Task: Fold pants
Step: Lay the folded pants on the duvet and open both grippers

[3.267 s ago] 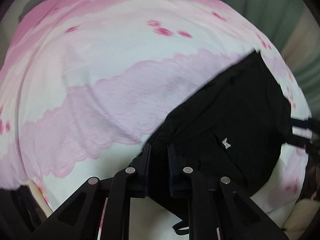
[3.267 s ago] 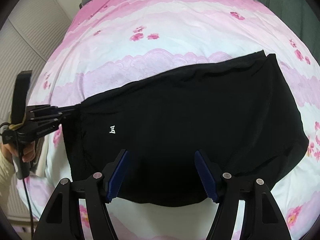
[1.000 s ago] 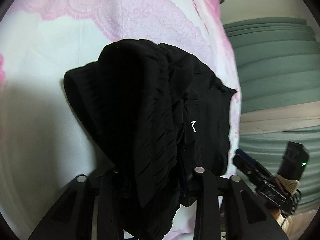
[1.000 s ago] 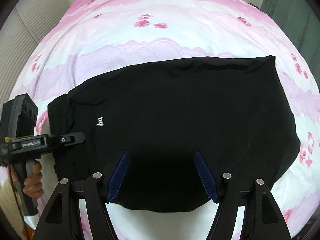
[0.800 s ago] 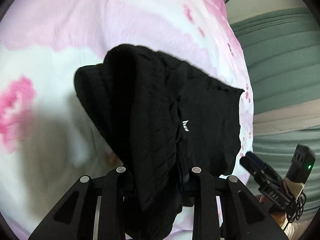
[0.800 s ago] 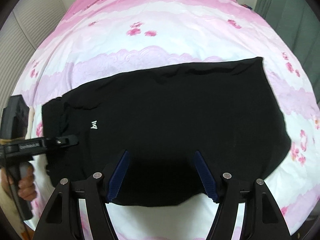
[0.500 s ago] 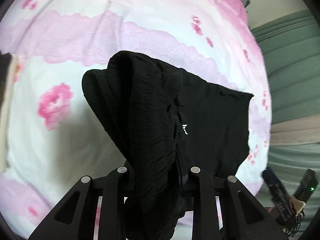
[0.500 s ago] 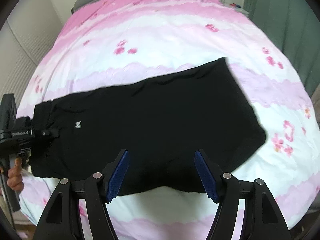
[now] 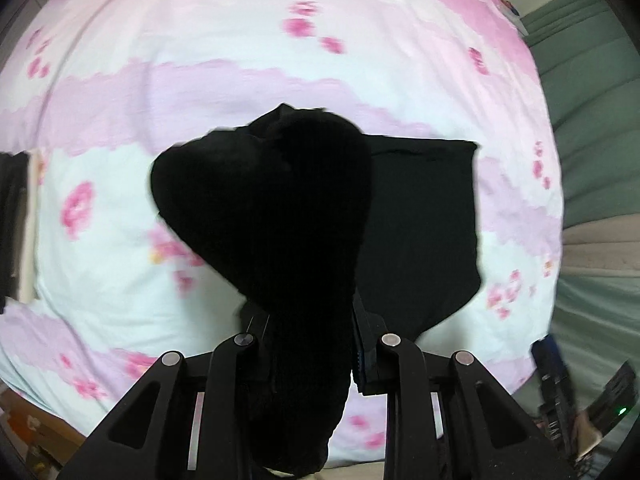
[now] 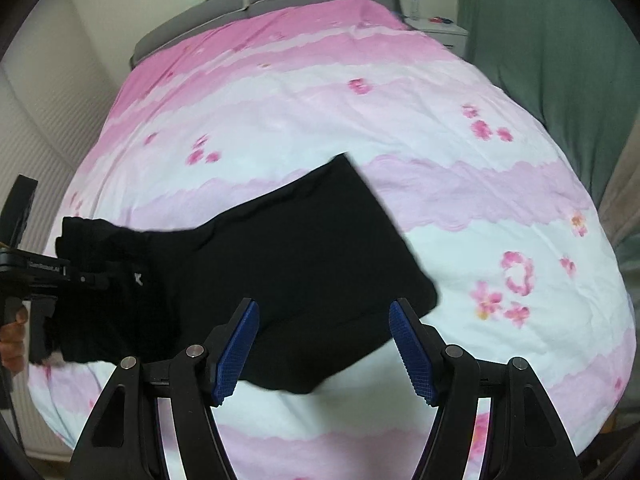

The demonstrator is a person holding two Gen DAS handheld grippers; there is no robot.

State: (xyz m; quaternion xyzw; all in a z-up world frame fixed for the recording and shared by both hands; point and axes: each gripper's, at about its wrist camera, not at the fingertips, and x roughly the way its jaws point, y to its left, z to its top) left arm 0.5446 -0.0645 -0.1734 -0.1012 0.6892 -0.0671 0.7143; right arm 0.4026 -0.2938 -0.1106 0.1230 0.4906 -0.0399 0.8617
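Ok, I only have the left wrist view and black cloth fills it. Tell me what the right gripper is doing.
Observer: The right gripper is open, blue pads apart, nothing between them. The black fabric pants show beyond it.
Operator: Give me the left gripper's grip point.
Observer: The left gripper pinches the gathered waistband end, just beside a small white logo.
Operator: Tell me what is past the bed's far end.
Observer: A grey padded headboard stands there, behind the pink floral bedspread.
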